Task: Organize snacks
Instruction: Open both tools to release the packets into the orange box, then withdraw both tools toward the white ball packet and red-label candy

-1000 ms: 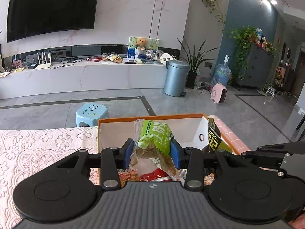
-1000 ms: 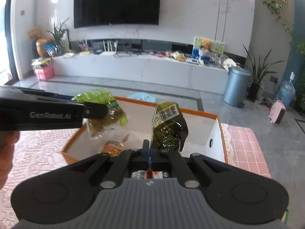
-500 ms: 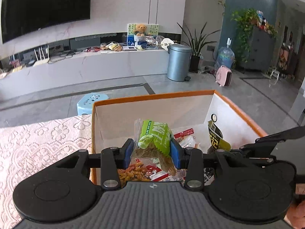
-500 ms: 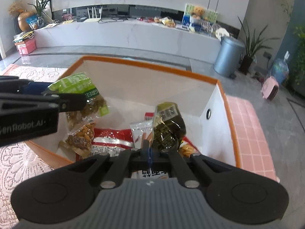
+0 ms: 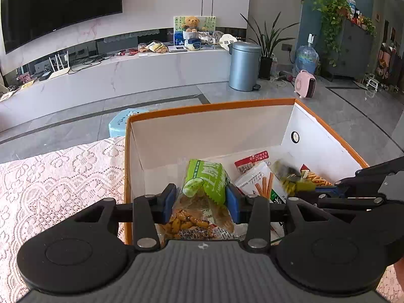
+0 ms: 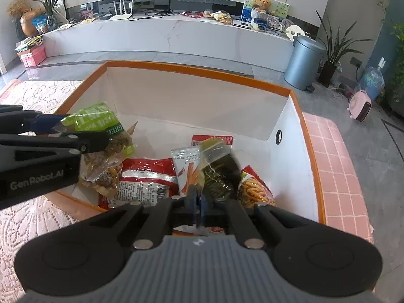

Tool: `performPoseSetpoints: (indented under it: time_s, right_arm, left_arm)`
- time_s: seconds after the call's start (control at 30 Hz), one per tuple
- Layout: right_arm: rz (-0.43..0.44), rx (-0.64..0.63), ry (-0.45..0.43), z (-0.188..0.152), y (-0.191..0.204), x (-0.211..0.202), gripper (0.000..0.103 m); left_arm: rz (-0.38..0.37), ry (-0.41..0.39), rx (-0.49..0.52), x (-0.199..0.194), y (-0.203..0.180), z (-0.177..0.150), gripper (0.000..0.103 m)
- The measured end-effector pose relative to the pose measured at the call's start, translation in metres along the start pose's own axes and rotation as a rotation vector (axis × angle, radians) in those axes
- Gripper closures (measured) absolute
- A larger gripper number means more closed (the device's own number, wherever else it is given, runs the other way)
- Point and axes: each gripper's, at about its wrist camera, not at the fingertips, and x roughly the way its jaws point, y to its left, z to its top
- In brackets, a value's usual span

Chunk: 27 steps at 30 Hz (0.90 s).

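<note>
A white box with an orange rim (image 5: 209, 106) (image 6: 197, 70) stands on the lace-covered table. My left gripper (image 5: 200, 202) (image 6: 75, 131) hangs over the box's left part with a green-topped bag of brown snacks (image 5: 204, 181) (image 6: 98, 123) between its blue pads. The jaws are opening, and the bag still hangs from them. My right gripper (image 6: 198, 202) (image 5: 328, 192) is shut on the lower edge of a dark green packet (image 6: 219, 174) (image 5: 290, 179), low inside the box, just over the snacks lying there.
In the box lie a red packet (image 6: 146, 176), a white packet of biscuit sticks (image 6: 186, 166) and a packet of fries (image 6: 255, 189). Pink checked cloth (image 6: 338, 171) lies right of the box. A blue stool (image 5: 118, 123) stands on the floor beyond.
Both grippers have come down into the box with their packets and now point more steeply at its floor. The dark packet has sunk close to the snacks lying there.
</note>
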Motion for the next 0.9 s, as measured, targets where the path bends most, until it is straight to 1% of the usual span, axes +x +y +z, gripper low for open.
performPoseSetpoints:
  time_s: [0.1, 0.13, 0.2, 0.23, 0.27, 0.3, 0.33, 0.37, 0.4, 0.43, 0.47, 0.53, 0.6, 0.63, 0.67, 0.73, 0.9]
  right_arm:
    - [-0.003, -0.005, 0.002, 0.000, 0.002, -0.002, 0.103]
    - [-0.004, -0.004, 0.002, 0.000, 0.002, -0.002, 0.102]
    - [-0.005, 0.002, 0.005, -0.001, 0.003, -0.003, 0.099]
    - [-0.008, 0.004, 0.006, -0.001, 0.003, -0.003, 0.093]
    - [-0.010, 0.006, 0.007, -0.001, 0.004, -0.004, 0.086]
    - [-0.009, 0.009, 0.005, 0.000, 0.003, -0.005, 0.082]
    - [-0.008, 0.012, 0.002, 0.000, 0.003, -0.006, 0.075]
    - [-0.010, 0.014, -0.001, 0.000, 0.003, -0.008, 0.072]
    - [-0.012, 0.015, -0.006, 0.000, 0.003, -0.011, 0.071]
    - [-0.014, 0.014, -0.010, 0.001, 0.003, -0.013, 0.069]
    - [-0.016, 0.013, -0.014, 0.001, 0.004, -0.015, 0.064]
    - [-0.020, 0.011, -0.031, 0.001, 0.004, -0.021, 0.060]
    - [-0.023, 0.011, -0.050, 0.000, 0.004, -0.028, 0.055]
    - [-0.023, 0.013, -0.061, 0.000, 0.004, -0.032, 0.048]
    - [-0.019, 0.014, -0.078, -0.001, 0.004, -0.038, 0.044]
    - [-0.015, 0.015, -0.105, -0.004, 0.005, -0.049, 0.039]
    - [-0.003, 0.023, -0.183, -0.011, 0.005, -0.084, 0.031]
  left_arm:
    - [0.005, 0.011, 0.001, 0.002, -0.001, 0.000, 0.050]
    - [0.002, 0.006, 0.001, 0.001, 0.000, 0.000, 0.048]
    - [0.001, -0.016, 0.000, -0.002, 0.000, 0.000, 0.048]
    - [-0.006, -0.032, 0.005, -0.004, 0.000, 0.000, 0.045]
    - [-0.010, -0.044, 0.009, -0.007, 0.000, 0.001, 0.039]
    - [-0.012, -0.053, 0.011, -0.009, -0.001, 0.001, 0.036]
    - [-0.011, -0.063, 0.011, -0.011, -0.001, 0.002, 0.032]
    - [-0.009, -0.070, 0.010, -0.012, -0.001, 0.002, 0.032]
    - [-0.010, -0.073, 0.008, -0.014, -0.001, 0.002, 0.032]
    - [-0.011, -0.076, 0.004, -0.014, -0.002, 0.003, 0.032]
    - [-0.012, -0.080, -0.001, -0.015, 0.000, 0.003, 0.032]
    - [-0.011, -0.094, -0.017, -0.019, 0.000, 0.003, 0.031]
    - [0.000, -0.114, -0.033, -0.024, 0.001, 0.003, 0.031]
    - [0.006, -0.125, -0.042, -0.027, 0.002, 0.003, 0.030]
    - [0.010, -0.133, -0.049, -0.030, 0.003, 0.003, 0.030]
    - [0.013, -0.147, -0.067, -0.039, 0.005, 0.003, 0.030]
    - [0.005, -0.189, -0.113, -0.067, 0.004, 0.003, 0.029]
